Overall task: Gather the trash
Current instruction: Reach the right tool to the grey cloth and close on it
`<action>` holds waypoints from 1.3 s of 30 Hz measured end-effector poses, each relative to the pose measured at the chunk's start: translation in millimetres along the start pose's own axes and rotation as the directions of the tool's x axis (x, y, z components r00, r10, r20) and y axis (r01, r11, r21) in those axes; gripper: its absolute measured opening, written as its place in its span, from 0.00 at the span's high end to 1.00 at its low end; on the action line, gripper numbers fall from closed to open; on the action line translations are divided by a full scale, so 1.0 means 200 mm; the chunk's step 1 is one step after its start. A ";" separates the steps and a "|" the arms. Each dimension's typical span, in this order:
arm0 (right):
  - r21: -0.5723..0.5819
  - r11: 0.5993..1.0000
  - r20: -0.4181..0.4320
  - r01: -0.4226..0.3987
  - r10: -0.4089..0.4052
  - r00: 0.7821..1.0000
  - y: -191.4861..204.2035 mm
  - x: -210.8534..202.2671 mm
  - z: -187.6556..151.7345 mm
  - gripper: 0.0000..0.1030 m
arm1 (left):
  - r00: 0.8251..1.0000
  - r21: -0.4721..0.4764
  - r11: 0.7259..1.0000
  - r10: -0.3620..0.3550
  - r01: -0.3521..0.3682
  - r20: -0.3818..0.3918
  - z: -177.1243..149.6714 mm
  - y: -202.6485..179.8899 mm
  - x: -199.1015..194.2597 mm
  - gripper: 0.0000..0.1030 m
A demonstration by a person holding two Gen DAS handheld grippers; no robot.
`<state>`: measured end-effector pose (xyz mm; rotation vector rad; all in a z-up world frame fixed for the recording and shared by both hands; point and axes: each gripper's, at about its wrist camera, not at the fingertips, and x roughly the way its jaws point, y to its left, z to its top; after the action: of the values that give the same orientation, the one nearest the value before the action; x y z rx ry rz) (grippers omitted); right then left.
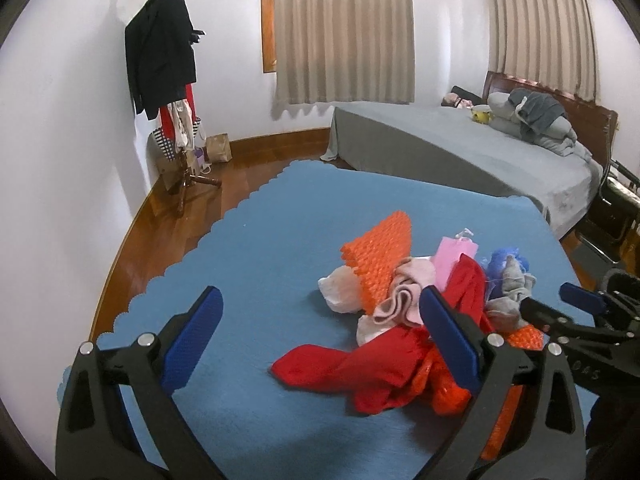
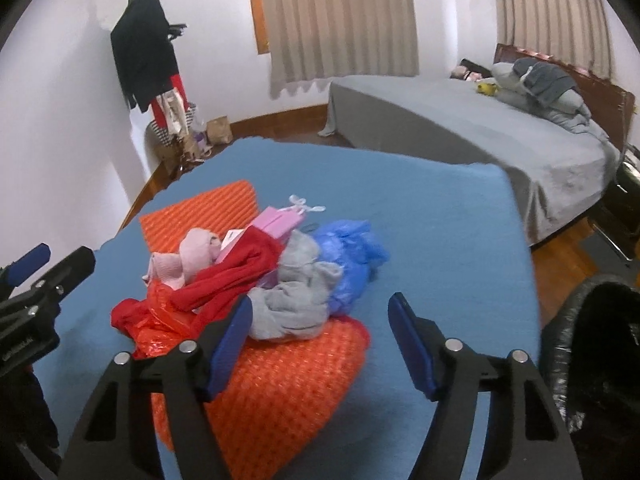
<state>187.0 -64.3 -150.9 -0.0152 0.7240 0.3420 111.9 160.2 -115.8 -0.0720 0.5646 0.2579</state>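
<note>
Hovering over a blue-covered table [image 1: 248,248], your two grippers flank a heap of mixed clutter near its right edge. Your left gripper [image 1: 320,316] stands released, jaws wide, with nothing between its pads; its right finger overlaps a red cloth [image 1: 360,368] in the picture, though contact cannot be judged from this angle. Your right gripper [image 2: 320,320] is also released, jaws apart above an orange bubble-wrap sheet [image 2: 280,392] at the near edge, nothing pinched. In the heap lie a red plastic bag [image 2: 160,320], a grey cloth [image 2: 296,300], a crumpled blue plastic bag [image 2: 352,256], a pink cloth [image 2: 188,256], a pink box [image 2: 280,220] and a second orange sheet [image 2: 200,216] toward the far left. A black-lined bin [image 2: 592,360] stands just off the table's right edge.
</note>
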 end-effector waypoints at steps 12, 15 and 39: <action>0.014 0.989 -0.036 -0.146 0.146 0.989 -0.02 0.00 0.01 0.70 | 0.999 0.038 0.998 -0.047 0.047 -0.003 0.00 -0.07 0.03 0.23; 0.004 0.989 -0.011 -0.146 0.146 0.989 -0.03 -0.06 0.02 0.76 | 0.997 0.045 0.996 -0.078 0.078 0.000 0.01 -0.12 0.03 0.26; 0.060 0.976 -0.108 -0.208 0.214 0.971 -0.06 0.12 -0.04 0.61 | 0.994 0.067 0.992 -0.105 0.108 -0.042 -0.05 -0.19 0.08 0.36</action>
<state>201.5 -69.4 -173.6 0.0890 0.8497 0.5306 130.7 125.5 -132.7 -0.0401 0.6055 0.1332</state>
